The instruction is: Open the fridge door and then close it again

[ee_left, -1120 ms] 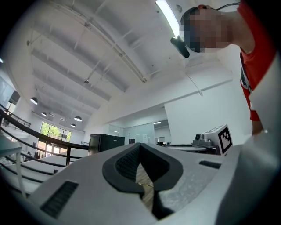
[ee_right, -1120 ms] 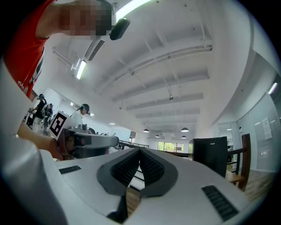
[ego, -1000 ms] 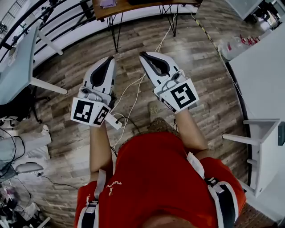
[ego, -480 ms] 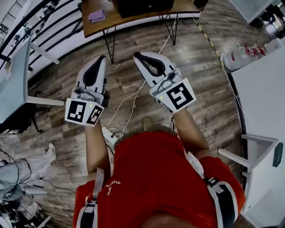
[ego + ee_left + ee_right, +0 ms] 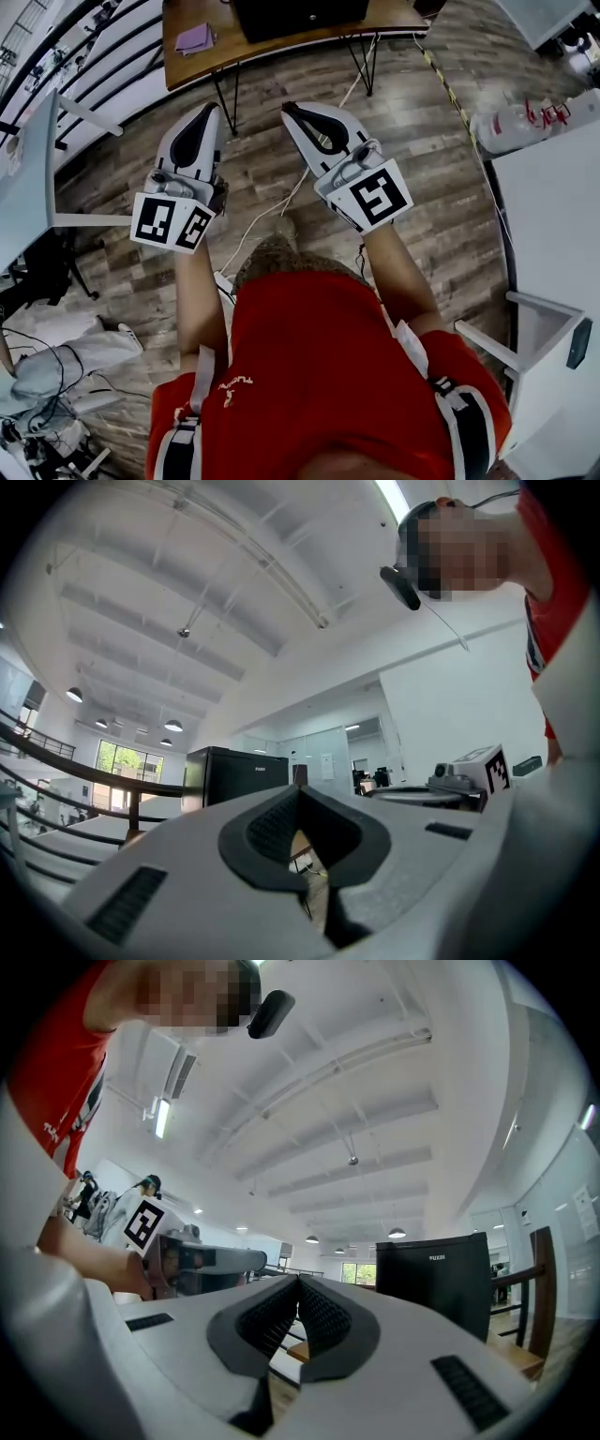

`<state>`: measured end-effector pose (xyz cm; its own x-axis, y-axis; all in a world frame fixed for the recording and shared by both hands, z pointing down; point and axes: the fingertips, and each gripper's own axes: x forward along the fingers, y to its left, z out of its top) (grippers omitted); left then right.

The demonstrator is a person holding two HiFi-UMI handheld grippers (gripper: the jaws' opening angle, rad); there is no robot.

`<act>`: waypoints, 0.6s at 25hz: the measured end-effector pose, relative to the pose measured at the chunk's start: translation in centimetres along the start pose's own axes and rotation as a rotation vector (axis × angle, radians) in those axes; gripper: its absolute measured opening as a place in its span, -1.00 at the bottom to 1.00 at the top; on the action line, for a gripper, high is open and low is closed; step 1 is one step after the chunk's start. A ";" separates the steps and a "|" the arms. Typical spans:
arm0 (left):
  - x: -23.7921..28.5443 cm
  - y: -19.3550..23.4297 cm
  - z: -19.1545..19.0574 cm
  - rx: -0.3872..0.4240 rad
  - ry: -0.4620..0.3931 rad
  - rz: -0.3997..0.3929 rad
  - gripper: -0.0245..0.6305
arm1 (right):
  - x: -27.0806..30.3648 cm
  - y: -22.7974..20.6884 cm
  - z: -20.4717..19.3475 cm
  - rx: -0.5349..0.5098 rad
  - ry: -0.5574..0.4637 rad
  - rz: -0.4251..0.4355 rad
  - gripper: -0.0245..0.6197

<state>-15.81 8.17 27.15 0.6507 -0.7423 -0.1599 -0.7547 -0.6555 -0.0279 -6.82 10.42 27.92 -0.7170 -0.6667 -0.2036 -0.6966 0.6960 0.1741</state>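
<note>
A small black fridge (image 5: pixel 291 13) stands on a wooden table (image 5: pixel 386 15) at the top of the head view, its door closed. It also shows ahead as a fridge (image 5: pixel 234 774) in the left gripper view and a fridge (image 5: pixel 437 1279) in the right gripper view. My left gripper (image 5: pixel 210 107) and right gripper (image 5: pixel 287 110) are held side by side in front of me, both above the floor and short of the table. Both are shut with nothing between the jaws. The left gripper (image 5: pixel 298 790) and right gripper (image 5: pixel 298 1281) each point toward the fridge.
A purple notebook (image 5: pixel 194 37) lies on the wooden table's left end. White cables (image 5: pixel 272 208) run across the wood floor. A white table (image 5: pixel 553 216) and a spray bottle (image 5: pixel 511 122) are at the right, a grey table (image 5: pixel 23 169) and a railing at the left.
I have walked toward the wooden table: it and the black fridge have come further into the head view. Both grippers stay shut and side by side.
</note>
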 end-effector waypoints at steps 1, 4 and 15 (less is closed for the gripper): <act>0.9 0.3 -0.2 0.003 0.003 -0.003 -0.90 | 0.2 -0.7 -0.3 0.004 0.002 -0.005 -0.84; 3.4 1.5 -1.0 0.012 0.012 -0.014 -0.90 | 0.9 -3.1 -1.5 0.019 0.008 -0.024 -0.84; 12.8 10.7 -3.1 -0.028 -0.013 -0.013 -0.90 | 9.9 -11.3 -4.3 0.014 0.033 -0.022 -0.84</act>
<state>-15.29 -8.79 27.86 0.6593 -0.7318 -0.1727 -0.7433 -0.6690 -0.0026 -6.20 -5.21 28.13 -0.7021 -0.6901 -0.1756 -0.7120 0.6845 0.1563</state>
